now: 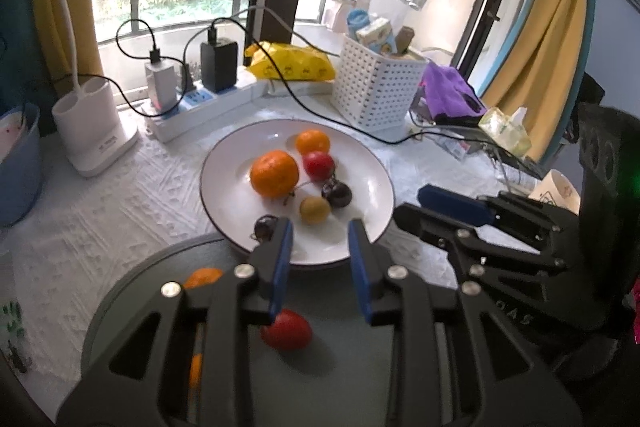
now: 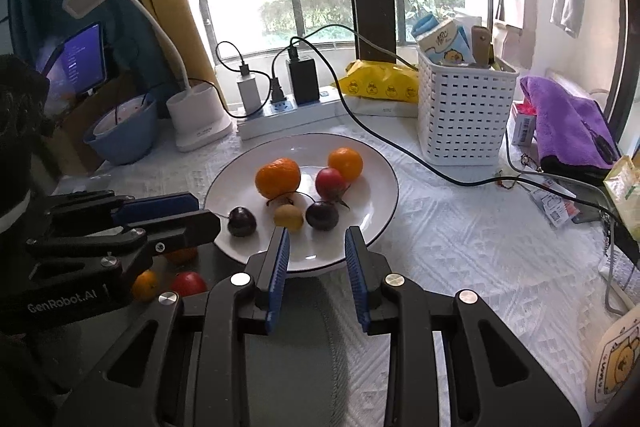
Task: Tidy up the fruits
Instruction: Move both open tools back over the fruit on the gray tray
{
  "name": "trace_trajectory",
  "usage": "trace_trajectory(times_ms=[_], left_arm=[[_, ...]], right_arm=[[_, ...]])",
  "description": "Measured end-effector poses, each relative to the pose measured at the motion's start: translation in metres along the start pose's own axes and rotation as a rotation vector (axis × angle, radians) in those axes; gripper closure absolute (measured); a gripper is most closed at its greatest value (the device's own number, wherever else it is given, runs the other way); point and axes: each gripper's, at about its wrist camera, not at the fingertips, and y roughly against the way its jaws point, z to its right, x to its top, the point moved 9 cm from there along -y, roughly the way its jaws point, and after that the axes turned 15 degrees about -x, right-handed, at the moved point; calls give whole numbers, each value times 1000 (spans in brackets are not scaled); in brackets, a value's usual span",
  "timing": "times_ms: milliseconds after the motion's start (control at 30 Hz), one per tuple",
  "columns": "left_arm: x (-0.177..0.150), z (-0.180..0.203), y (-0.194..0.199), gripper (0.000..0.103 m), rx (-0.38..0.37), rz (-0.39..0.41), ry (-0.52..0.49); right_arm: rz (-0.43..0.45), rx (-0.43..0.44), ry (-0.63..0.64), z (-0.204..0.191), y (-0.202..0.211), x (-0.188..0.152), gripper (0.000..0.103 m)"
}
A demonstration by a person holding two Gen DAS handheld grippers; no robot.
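A white plate (image 1: 360,163) (image 2: 376,183) holds two oranges (image 1: 274,173) (image 2: 278,177), a red tomato (image 1: 318,165) (image 2: 330,183), a yellow fruit (image 1: 315,209) (image 2: 288,217) and two dark plums (image 1: 337,193) (image 2: 322,215). A dark grey plate (image 1: 320,379) (image 2: 288,367) in front holds a red tomato (image 1: 286,330) (image 2: 188,283) and small oranges (image 1: 203,277) (image 2: 145,285). My left gripper (image 1: 320,231) is open and empty above the grey plate. My right gripper (image 2: 316,237) is open and empty at the white plate's near rim; it also shows in the left wrist view (image 1: 416,205).
A white perforated basket (image 1: 376,87) (image 2: 464,111), a power strip with chargers (image 1: 208,99) (image 2: 288,111), a lamp base (image 1: 94,131) (image 2: 200,123), a blue bowl (image 1: 18,171) (image 2: 124,135), a yellow bag (image 1: 292,63), a purple cloth (image 2: 568,123) and cables stand behind the plates.
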Motion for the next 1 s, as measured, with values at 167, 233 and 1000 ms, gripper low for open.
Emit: trace_trajectory(times_ms=[167,233,1000], left_arm=[[-2,2,18,73,8,27,-5],[-4,3,26,73,12,39,-7],[-44,-18,86,57,68,106,57]], right_arm=[[11,-2,9,-7,11,-1,73],[18,-3,13,-10,16,-2,73],[33,23,81,-58,46,-14,73]])
